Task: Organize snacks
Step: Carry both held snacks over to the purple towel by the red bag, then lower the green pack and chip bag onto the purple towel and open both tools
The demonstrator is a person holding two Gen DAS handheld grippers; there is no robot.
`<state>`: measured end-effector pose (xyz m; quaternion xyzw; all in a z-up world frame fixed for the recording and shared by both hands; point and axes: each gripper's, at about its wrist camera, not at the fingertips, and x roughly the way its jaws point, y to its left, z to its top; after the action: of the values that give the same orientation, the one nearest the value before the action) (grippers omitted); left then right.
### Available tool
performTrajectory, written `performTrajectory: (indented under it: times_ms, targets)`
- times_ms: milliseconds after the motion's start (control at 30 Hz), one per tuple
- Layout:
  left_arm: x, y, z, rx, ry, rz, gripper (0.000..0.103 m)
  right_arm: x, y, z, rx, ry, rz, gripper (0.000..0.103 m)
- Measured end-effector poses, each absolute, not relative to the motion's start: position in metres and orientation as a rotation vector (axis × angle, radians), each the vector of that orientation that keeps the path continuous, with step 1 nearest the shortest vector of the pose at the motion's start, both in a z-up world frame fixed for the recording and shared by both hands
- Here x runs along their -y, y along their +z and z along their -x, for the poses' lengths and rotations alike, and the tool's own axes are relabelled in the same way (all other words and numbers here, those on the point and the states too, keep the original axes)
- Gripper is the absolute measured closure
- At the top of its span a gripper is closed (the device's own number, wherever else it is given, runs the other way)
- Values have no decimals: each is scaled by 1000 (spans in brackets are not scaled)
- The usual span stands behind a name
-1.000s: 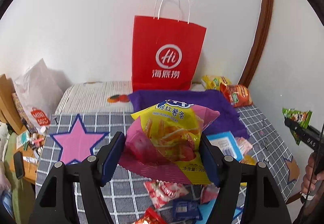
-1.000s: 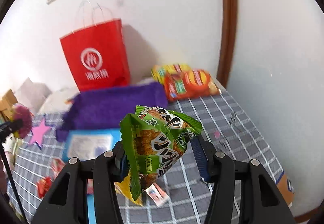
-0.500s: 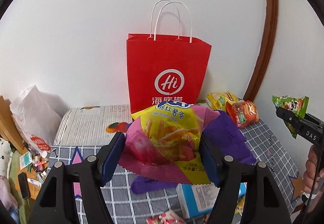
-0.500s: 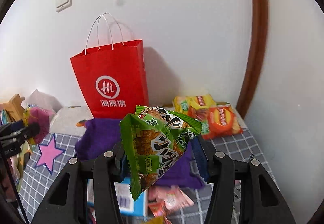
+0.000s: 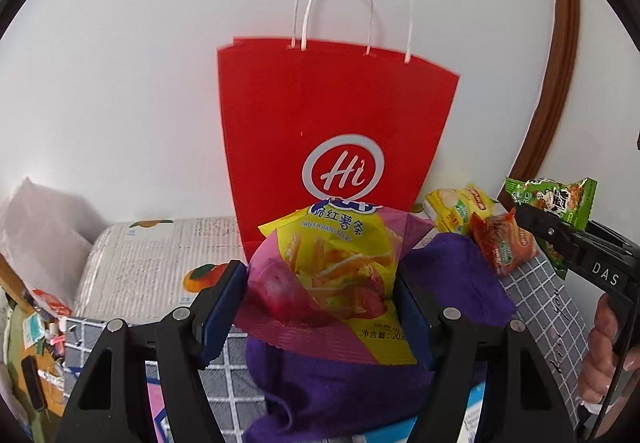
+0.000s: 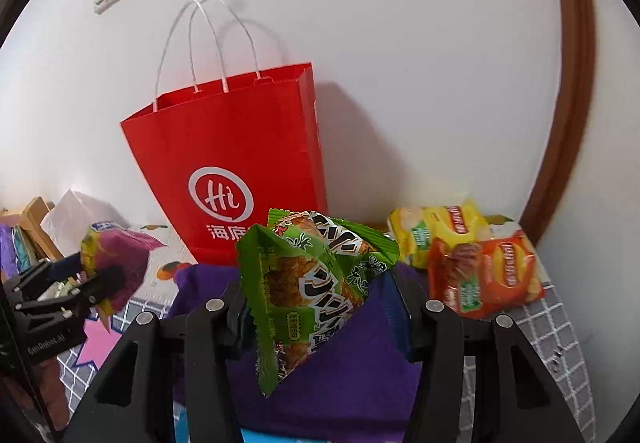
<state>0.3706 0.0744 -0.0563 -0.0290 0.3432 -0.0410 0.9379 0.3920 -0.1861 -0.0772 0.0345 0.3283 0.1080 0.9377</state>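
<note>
Red paper bag [image 5: 336, 131] stands upright against the wall. In front of it, the left gripper [image 5: 320, 307] has its jaws closed on the sweet potato sticks pack [image 5: 332, 267], and the right gripper [image 6: 316, 307] clamps the green snack pack [image 6: 308, 275]. The bag's mouth looks narrow, so a pack could catch the rim and tip it. Only the right view shows the opening; the left view sees just the flat front.
</note>
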Motion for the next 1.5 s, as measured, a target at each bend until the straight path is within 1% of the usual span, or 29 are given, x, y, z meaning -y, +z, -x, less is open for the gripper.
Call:
performTrajectory:
  times_ms: [133,267,400,633,767,1500]
  targets:
    - [-75,-81,-388,-745,-91,42,33,185,-109,-410,-705,234,-58,50]
    - [-78,-104,-404,-818,-95,48,33,183,-141,-432,-803,252,-12,50]
    - [-85,-108,-406,-839,-118,97,33,188,-158,-441,-858,229,35,50]
    - [-85,-120,-413,-876,-107,87,33,198,-179,-463,-980,181,59,50]
    - [-89,-125,-416,-911,-78,88,33,200,-186,-468,-1018,169,70,50]
    - [-77,-152,-427,-992,-118,98,33,189,-209,-478,-1079,157,95,50]
